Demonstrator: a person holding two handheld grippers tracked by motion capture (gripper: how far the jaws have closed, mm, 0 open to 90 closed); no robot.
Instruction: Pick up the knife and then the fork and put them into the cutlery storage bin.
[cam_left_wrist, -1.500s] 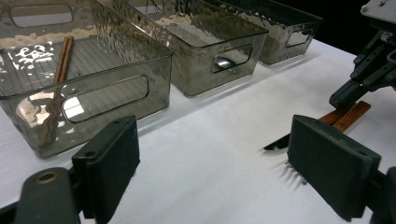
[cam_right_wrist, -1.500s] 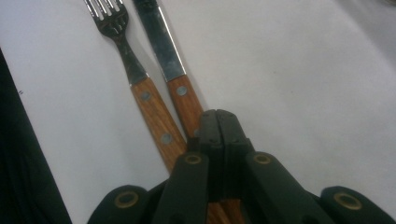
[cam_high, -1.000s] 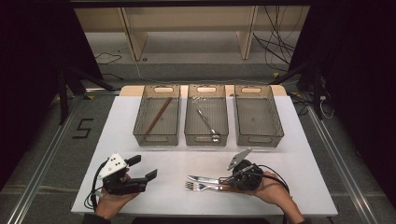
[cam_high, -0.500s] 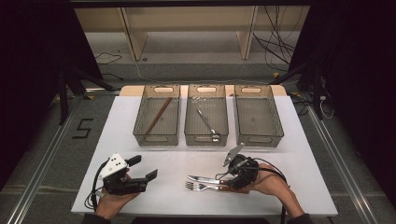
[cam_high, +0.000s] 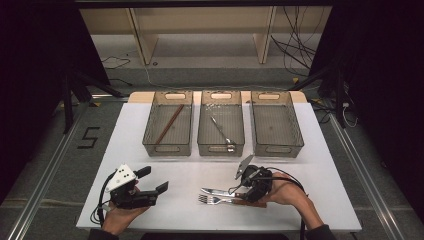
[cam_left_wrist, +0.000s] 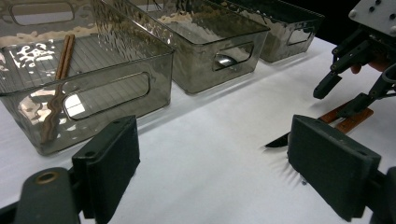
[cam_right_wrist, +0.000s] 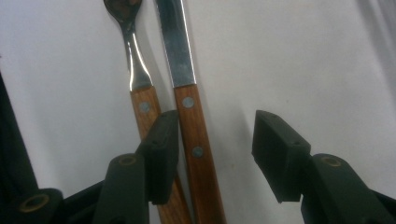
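Straddling a wooden-handled table knife (cam_right_wrist: 194, 140), the right tongs (cam_right_wrist: 212, 149) sit low over the white bench (cam_high: 310, 165) with jaws parted and nothing gripped yet — one pad between the knife handle and the neighbouring wooden-handled fork (cam_right_wrist: 140, 100), the other pad standing off on bare bench. Item: knife and fork lie side by side, handles nearly touching, at the near edge of the bench in front of the person's right hand (cam_high: 287, 192). Item: three smoked clear plastic bins in a row at the far side — left bin (cam_high: 167, 131) holding brown chopsticks (cam_high: 169, 123), middle bin (cam_high: 221, 130) holding a metal utensil (cam_high: 220, 129), right bin (cam_high: 276, 131) apparently empty. Item: left tongs (cam_high: 152, 186), jaws wide apart and holding nothing, resting near the bench's near left corner, well apart from the cutlery. Handling note, as a judgement: likely a sort into bins; to lift the knife alone, keep the inner pad wedged cleanly between the two handles, close squarely across the handle's width near the rivets, and rise straight so the fork is not dragged along.
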